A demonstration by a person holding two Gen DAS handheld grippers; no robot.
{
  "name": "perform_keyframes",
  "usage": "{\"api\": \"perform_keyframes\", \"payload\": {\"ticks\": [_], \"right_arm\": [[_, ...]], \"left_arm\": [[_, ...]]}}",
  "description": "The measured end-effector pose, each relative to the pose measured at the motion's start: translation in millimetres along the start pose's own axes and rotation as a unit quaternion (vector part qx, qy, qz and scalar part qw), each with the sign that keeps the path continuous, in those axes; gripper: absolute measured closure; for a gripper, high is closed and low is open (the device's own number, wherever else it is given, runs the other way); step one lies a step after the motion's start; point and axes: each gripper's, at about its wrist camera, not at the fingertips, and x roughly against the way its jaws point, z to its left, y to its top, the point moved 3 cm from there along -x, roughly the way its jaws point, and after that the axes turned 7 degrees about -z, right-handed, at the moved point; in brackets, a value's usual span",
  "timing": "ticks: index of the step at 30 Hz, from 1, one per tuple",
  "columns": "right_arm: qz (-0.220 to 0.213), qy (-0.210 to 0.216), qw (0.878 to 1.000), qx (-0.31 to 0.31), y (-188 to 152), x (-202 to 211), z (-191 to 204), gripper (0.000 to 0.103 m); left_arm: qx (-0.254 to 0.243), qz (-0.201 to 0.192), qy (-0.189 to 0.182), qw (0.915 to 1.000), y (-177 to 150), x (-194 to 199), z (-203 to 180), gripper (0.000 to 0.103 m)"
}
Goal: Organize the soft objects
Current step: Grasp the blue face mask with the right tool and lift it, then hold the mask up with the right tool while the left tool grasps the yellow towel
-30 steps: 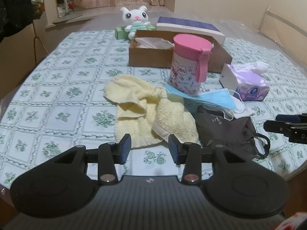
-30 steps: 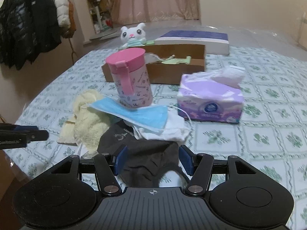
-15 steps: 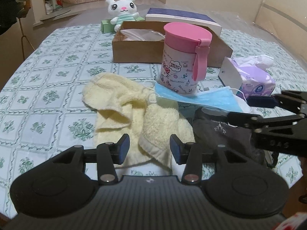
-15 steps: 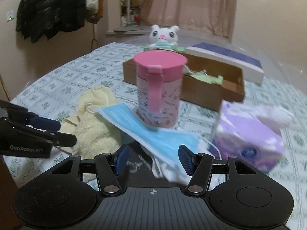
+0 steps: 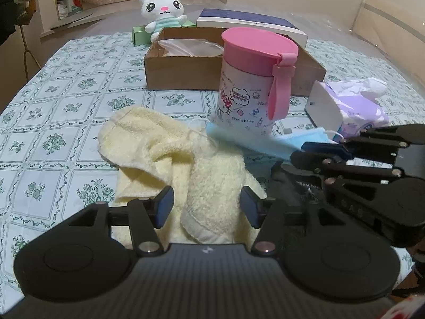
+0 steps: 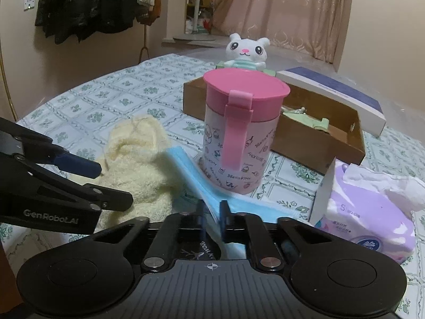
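A crumpled yellow towel (image 5: 170,154) lies on the patterned tablecloth. My left gripper (image 5: 207,207) hangs low over its near fold, jaws opening, a towel fold between them but not pinched. A blue face mask (image 6: 191,175) runs from under the pink-lidded cup (image 6: 239,133) toward me. My right gripper (image 6: 212,212) is shut on the mask's near edge. A dark cloth (image 6: 196,250) lies under the right gripper, mostly hidden. In the left wrist view the right gripper (image 5: 300,152) reaches in from the right. In the right wrist view the left gripper (image 6: 114,186) reaches in from the left.
A purple tissue pack (image 6: 366,212) sits right of the cup. Behind stand a brown cardboard box (image 5: 186,71) with things in it, a blue and white flat box (image 5: 249,24), a green box and a white plush toy (image 5: 162,10). Coats hang on the far left wall.
Both grippers came forward and lower over the pile. The right gripper rolled and shut on the blue mask's edge. The left gripper's jaws spread wider over the towel.
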Motion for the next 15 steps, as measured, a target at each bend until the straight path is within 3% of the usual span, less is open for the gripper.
{"api": "perform_keyframes", "payload": {"ticks": [5,7,11,15], "right_arm": [[-0.029,-0.006,1.0,-0.008,7.6,17.6,-8.8,0.101],[-0.038,-0.012,0.999,-0.01,11.7,25.2,-13.0,0.101],[-0.055,-0.019,0.998,-0.008,19.0,40.0,-19.0,0.101],[-0.071,-0.023,0.997,-0.003,22.9,58.7,-21.2,0.101]], "left_arm": [[-0.001,-0.006,0.007,1.0,2.1,-3.8,0.4,0.052],[0.001,-0.009,0.01,0.9999,2.7,-4.4,1.4,0.061],[0.0,-0.01,0.007,0.9999,2.9,-5.5,2.9,0.094],[0.006,-0.016,0.006,0.9998,1.7,-1.1,8.2,0.097]]}}
